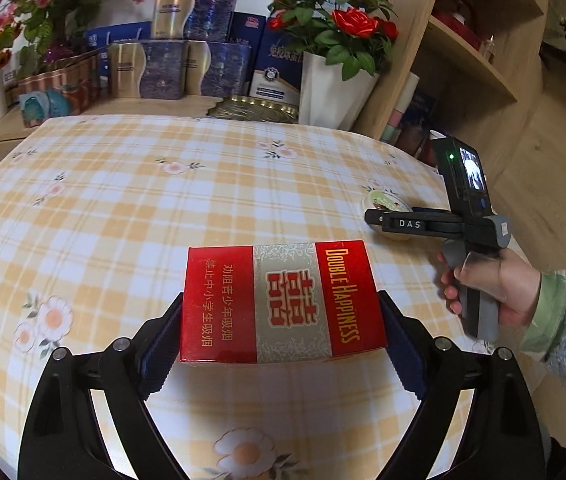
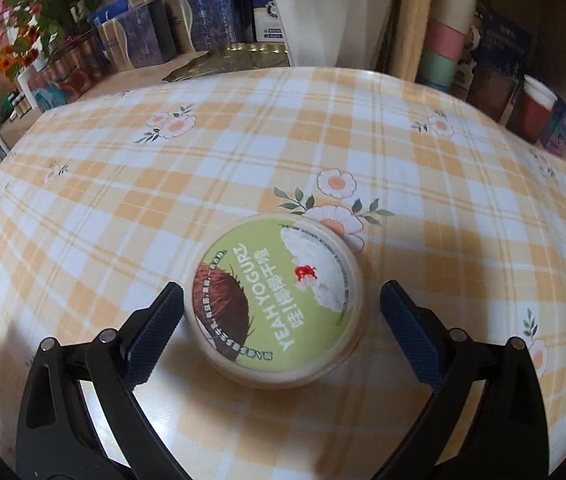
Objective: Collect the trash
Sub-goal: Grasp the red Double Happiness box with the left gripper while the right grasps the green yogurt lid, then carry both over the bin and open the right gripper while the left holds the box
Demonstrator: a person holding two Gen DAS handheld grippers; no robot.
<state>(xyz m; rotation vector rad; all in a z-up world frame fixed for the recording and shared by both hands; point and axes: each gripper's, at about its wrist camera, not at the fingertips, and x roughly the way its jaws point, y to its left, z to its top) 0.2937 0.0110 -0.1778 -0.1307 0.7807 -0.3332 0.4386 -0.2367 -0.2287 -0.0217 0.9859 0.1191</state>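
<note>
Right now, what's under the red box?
Under the red box you can see the yellow checked tablecloth with flowers. The patch of cloth right beneath it is covered, so anything there is hidden.

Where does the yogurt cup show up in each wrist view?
Left wrist: the yogurt cup sits far right on the table, partly hidden behind the right gripper.
Right wrist: centre of the picture, between the open fingers, lid up.
Shared landmark: the white flower pot behind the table.
</note>
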